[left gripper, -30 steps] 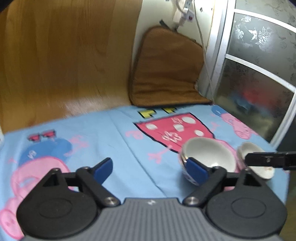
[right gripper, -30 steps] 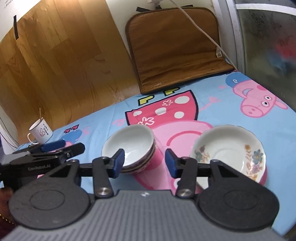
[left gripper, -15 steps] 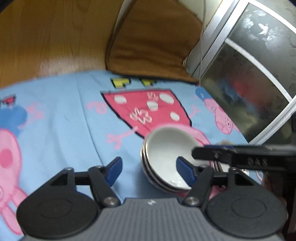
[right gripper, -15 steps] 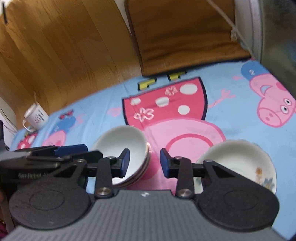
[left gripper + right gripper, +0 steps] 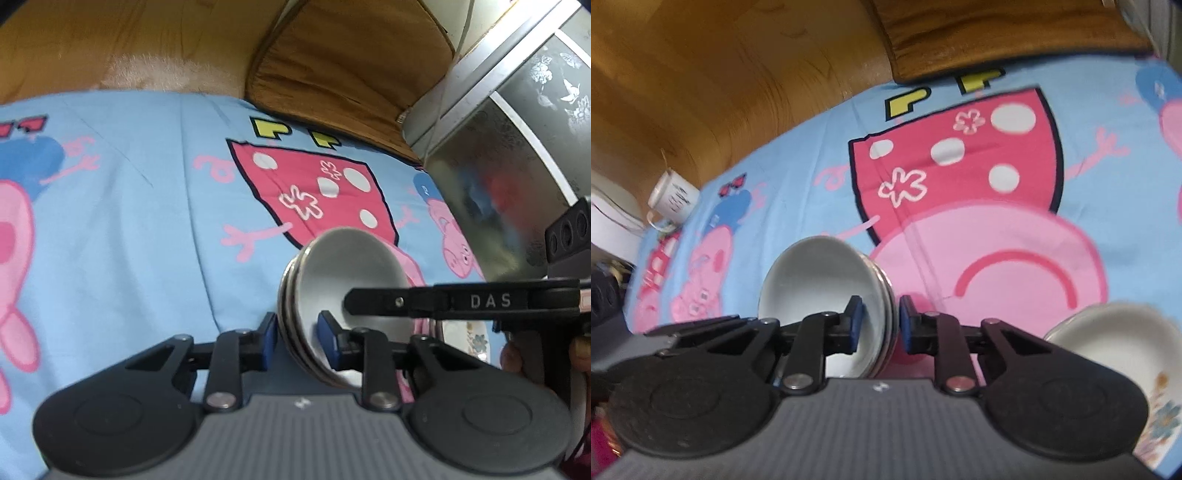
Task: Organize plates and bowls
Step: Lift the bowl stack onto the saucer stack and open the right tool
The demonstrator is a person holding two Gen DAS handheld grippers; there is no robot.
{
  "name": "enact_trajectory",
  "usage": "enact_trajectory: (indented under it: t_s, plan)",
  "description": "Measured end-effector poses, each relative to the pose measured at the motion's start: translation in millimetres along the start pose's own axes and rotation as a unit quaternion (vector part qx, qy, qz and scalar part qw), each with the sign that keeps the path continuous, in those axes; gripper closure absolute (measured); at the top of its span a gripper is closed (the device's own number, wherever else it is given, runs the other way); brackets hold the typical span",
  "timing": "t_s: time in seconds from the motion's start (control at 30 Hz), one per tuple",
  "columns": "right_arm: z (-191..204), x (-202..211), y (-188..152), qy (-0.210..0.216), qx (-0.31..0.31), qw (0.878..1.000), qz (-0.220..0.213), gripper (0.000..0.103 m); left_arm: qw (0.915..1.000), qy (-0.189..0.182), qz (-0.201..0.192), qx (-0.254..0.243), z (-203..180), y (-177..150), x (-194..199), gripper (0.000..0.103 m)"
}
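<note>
A stack of white bowls (image 5: 351,273) sits tilted on the blue cartoon-pig cloth (image 5: 129,206). My left gripper (image 5: 297,334) straddles the stack's near left rim, one blue pad outside and one inside, jaws closing and pads touching the rim. In the right wrist view, the same bowl stack (image 5: 820,280) has my right gripper (image 5: 881,321) closing across its right rim in the same way. From the left wrist view one of the right gripper's fingers (image 5: 388,301) reaches over the bowl. A floral plate (image 5: 1115,339) lies to the right of the stack.
A brown cushion (image 5: 351,62) leans against the back wall. A frosted glass door (image 5: 517,147) stands at the right. A white mug (image 5: 674,197) sits at the cloth's far left edge. Wooden panelling runs behind the cloth.
Both grippers have moved in on the bowl stack from either side and their jaws have narrowed onto its rim. The left gripper has rolled, and the bowls now sit tilted.
</note>
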State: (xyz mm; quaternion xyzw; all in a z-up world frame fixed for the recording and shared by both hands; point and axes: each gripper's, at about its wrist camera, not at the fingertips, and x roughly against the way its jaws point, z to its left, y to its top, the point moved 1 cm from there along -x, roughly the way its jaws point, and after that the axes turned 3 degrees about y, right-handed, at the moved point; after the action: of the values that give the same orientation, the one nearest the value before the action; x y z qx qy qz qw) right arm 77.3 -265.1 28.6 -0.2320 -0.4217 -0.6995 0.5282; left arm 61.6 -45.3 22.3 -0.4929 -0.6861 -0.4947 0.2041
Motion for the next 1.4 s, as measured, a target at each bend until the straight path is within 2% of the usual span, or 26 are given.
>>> enact_trajectory:
  t_s: [0.13, 0.27, 0.4, 0.5, 0.57, 0.67, 0.77, 0.83, 0.93, 0.97, 1.0, 1.1, 1.23, 1.3, 1.4]
  plan:
    - [-1.2, 20.8, -1.3, 0.011, -0.002, 1.000, -0.030, 0.080, 0.9996, 0.005, -0.012, -0.025, -23.9, 8.4, 9.4, 0.080]
    - [-17.2, 62.2, -3.2, 0.003, -0.005, 0.998, -0.066, 0.080, 0.9975, -0.017, -0.014, -0.067, -66.5, 17.5, 11.2, 0.080]
    - [-45.2, 108.1, -19.4, -0.037, -0.021, 0.994, -0.097, 0.080, 0.9926, -0.047, 0.007, -0.112, -116.2, 14.6, -7.0, 0.079]
    - [-68.8, 125.9, -34.4, -0.066, -0.041, 0.992, -0.101, 0.080, 0.9885, -0.069, 0.040, -0.128, -144.2, 7.0, -31.4, 0.079]
    - [-83.5, 128.2, -42.7, -0.076, -0.057, 0.991, -0.098, 0.080, 0.9868, -0.074, 0.060, -0.131, -151.7, 1.0, -45.2, 0.079]
    - [-99.5, 123.7, -50.4, -0.071, -0.079, 0.991, -0.087, 0.080, 0.9861, -0.063, 0.079, -0.131, -155.9, -3.9, -59.5, 0.078]
    - [-101.8, 115.3, -51.8, -0.062, -0.084, 0.991, -0.079, 0.080, 0.9867, -0.055, 0.083, -0.129, -153.4, -4.1, -61.5, 0.077]
    - [-103.4, 110.2, -49.0, -0.053, -0.087, 0.992, -0.076, 0.080, 0.9874, -0.052, 0.081, -0.125, -152.8, -2.9, -60.9, 0.064]
    - [-100.2, 106.9, -46.0, -0.050, -0.087, 0.991, -0.086, 0.076, 0.9881, -0.053, 0.060, -0.131, -153.4, 0.0, -52.8, 0.047]
    - [-96.2, 105.4, -45.1, -0.056, -0.082, 0.991, -0.094, 0.075, 0.9881, -0.051, 0.052, -0.136, -154.7, -0.4, -48.1, 0.045]
    - [-95.9, 106.4, -45.4, -0.061, -0.075, 0.990, -0.098, 0.069, 0.9880, -0.049, 0.043, -0.140, -157.1, 0.5, -44.3, 0.041]
    - [-92.8, 112.9, -47.2, -0.068, -0.066, 0.988, -0.122, 0.062, 0.9870, -0.047, 0.022, -0.152, -159.6, 0.8, -31.7, 0.035]
    - [-81.7, 134.8, -56.5, -0.083, -0.046, 0.979, -0.181, 0.062, 0.9846, -0.043, -0.014, -0.169, -158.2, -4.0, -12.1, 0.033]
    - [-78.1, 149.0, -71.7, -0.085, -0.040, 0.971, -0.220, 0.062, 0.9795, -0.028, -0.046, -0.194, -157.5, -12.9, 2.1, 0.033]
    - [-66.5, 165.1, -110.7, -0.087, -0.028, 0.954, -0.286, 0.060, 0.9658, 0.014, -0.097, -0.240, -156.6, -30.4, 17.9, 0.029]
